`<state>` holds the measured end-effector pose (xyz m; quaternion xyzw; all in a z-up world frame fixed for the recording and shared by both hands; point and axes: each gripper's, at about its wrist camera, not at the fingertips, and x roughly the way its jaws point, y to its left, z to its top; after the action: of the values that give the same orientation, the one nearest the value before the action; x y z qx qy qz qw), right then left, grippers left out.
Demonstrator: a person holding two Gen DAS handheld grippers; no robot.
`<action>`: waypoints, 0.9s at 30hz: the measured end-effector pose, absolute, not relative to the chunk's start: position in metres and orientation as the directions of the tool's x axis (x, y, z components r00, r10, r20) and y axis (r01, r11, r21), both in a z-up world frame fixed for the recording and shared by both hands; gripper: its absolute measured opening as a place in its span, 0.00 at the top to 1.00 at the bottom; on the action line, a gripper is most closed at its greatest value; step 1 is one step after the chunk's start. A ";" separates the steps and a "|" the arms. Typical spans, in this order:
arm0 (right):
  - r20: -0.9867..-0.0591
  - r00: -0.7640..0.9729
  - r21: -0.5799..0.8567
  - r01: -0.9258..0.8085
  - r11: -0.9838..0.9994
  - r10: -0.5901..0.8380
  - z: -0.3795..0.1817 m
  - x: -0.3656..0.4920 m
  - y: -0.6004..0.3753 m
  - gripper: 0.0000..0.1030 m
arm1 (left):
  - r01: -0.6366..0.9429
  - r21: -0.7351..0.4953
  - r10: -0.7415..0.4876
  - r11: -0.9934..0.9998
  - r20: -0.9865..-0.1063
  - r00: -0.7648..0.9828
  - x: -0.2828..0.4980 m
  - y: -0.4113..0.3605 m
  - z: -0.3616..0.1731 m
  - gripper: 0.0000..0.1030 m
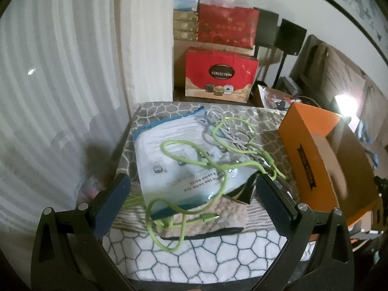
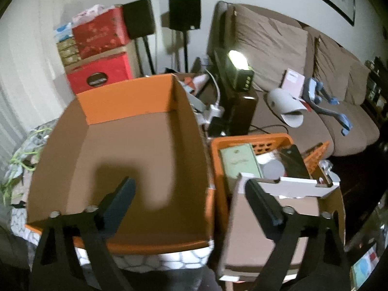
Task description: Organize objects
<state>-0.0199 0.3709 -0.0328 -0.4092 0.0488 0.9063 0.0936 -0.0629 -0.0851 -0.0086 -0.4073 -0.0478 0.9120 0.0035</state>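
Patterned table | green cable dead ahead of empty, spread left gripper, loops trailing away | right gripper gaping, empty, over orange box.

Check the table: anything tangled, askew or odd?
Yes. A green cable sprawls in loose loops across a plastic pouch and tangles with grey cables behind it. One end trails off the pouch's near edge. The orange box beside them sits open and empty.
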 end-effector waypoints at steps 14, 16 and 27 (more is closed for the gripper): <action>-0.831 -0.555 0.076 -0.190 -0.979 0.044 -0.072 -0.037 0.387 0.83 | 0.005 -0.172 0.135 -0.985 -0.791 -0.597 -0.108 -0.092 -0.026 0.04; -0.835 -0.548 0.068 -0.192 -0.979 0.049 -0.074 -0.038 0.386 0.85 | -0.002 -0.177 0.145 -0.984 -0.802 -0.579 -0.117 -0.086 -0.029 0.04; -0.836 -0.547 0.058 -0.185 -0.981 0.054 -0.078 -0.041 0.389 0.90 | -0.014 -0.184 0.168 -0.983 -0.863 -0.477 -0.145 -0.076 -0.044 0.20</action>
<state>-0.0407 0.3887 -0.0782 -0.4712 0.0694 0.8766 0.0681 -0.1454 -0.0756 -0.0445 -0.5088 -0.0758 0.8559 0.0530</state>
